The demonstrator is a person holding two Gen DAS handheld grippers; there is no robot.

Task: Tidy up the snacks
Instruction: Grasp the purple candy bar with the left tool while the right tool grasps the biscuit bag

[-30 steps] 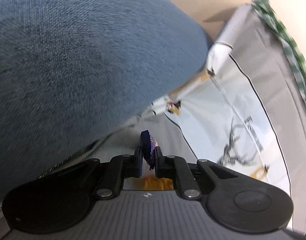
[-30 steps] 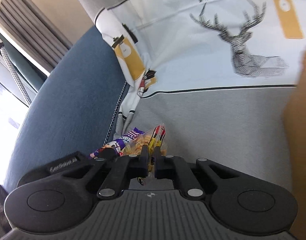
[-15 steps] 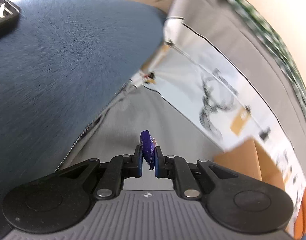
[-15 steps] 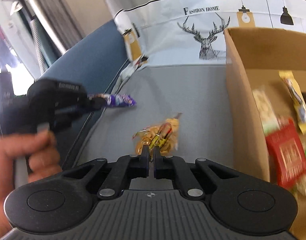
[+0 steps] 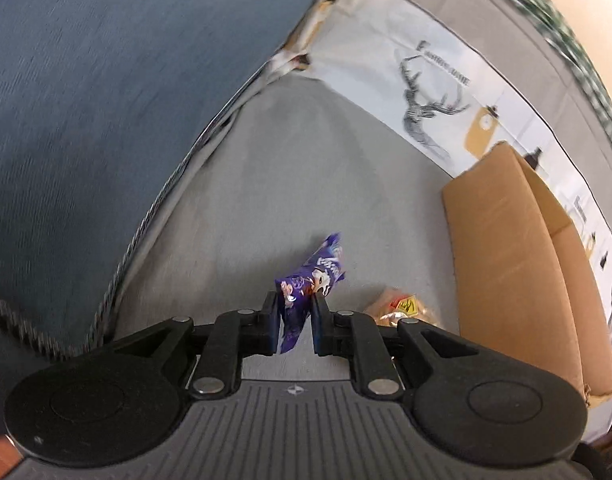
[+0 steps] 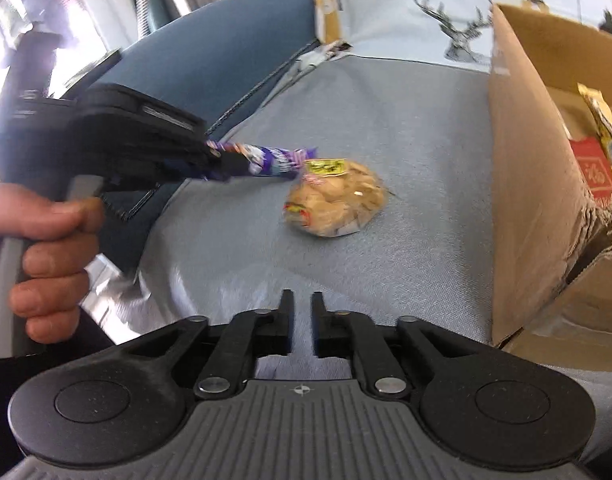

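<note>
Left gripper is pinching the purple packet above the sofa seat — not boxed yet. Right gripper is hanging slightly parted, holding nothing. Bun bag is lying loose on the seat. Box is holding some snacks — two left, likely.

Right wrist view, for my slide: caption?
Empty right gripper faces clear cracker bag on grey seat; left gripper holds purple wrapper.

The right tongs have let go of the yellow snack, which now lies on the grey seat. The left tongs have carried the purple snack out beside it, near the box.
</note>
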